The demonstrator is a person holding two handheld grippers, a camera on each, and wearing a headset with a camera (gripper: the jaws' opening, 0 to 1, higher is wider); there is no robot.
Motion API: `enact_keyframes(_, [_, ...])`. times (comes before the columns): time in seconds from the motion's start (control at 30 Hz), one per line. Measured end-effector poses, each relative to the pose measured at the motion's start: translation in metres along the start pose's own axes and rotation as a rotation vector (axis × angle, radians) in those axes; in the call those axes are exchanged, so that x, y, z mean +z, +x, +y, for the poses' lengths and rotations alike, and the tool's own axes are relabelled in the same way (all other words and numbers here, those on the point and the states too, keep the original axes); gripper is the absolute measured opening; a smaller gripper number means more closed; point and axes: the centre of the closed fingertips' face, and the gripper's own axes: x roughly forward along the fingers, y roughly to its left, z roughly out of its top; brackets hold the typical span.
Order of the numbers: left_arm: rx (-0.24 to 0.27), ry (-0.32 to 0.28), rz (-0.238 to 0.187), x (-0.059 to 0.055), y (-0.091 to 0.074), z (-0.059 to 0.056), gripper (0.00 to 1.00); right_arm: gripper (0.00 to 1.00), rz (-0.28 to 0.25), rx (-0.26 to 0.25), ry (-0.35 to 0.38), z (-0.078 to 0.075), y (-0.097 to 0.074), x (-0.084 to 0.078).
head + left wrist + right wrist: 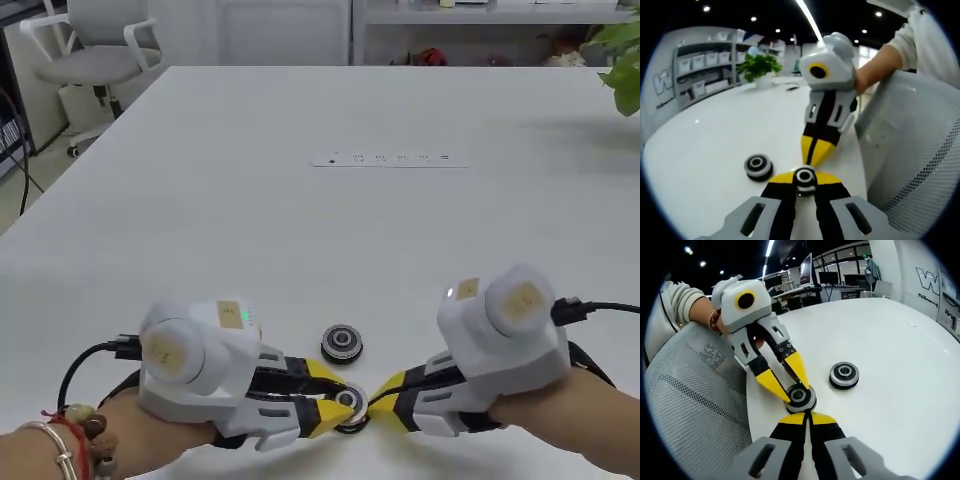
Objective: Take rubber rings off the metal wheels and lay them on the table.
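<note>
- Bottom centre of the head view: left gripper (340,402) is clamped across the held wheel (349,403). Its jaws are spread just to the wheel's width, low over the table (300,220).
- Right gripper (378,393) meets it tip to tip. In the right gripper view its jaws look pressed together, tips against the wheel's near edge. Can't tell whether they have pinched rubber or only touch it.
- Second wheel (341,342) lies flat just above the tips in frame, free, black rubber ring (751,172) on it.
- Both wheels look to carry their rings, so this reads as the first peel, barely begun.
- Next move, as a judgement: the right needs a real bite on the ring's lip. It should then pull steadily off the hub while the left holds firm, and lay the ring on bare table.
</note>
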Motion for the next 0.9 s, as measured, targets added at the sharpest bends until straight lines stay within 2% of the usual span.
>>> enact_keyframes(0.1, [-0.001,0.003,0.001,0.0007,0.0004,-0.0012,0.14,0.0,0.003,-0.004,0.071,-0.0011,-0.001,-0.0004])
enact_keyframes(0.33, [-0.003,0.002,-0.001,0.002,0.0007,-0.0027,0.14,0.0,-0.009,0.007,0.133,-0.0028,-0.0043,0.0])
enact_keyframes(0.4, [-0.004,0.002,-0.001,0.0015,0.0006,-0.0021,0.14,0.0,-0.023,0.017,0.213,-0.0026,-0.0054,0.0018])
enact_keyframes(0.57, [-0.004,0.002,-0.002,0.0009,0.001,-0.0019,0.14,0.0,-0.023,0.014,0.218,-0.0048,-0.0059,0.0017])
enact_keyframes(0.9, [-0.007,0.001,-0.003,0.0016,0.0015,-0.0032,0.14,0.0,-0.052,0.047,0.343,-0.0059,-0.0074,0.0038])
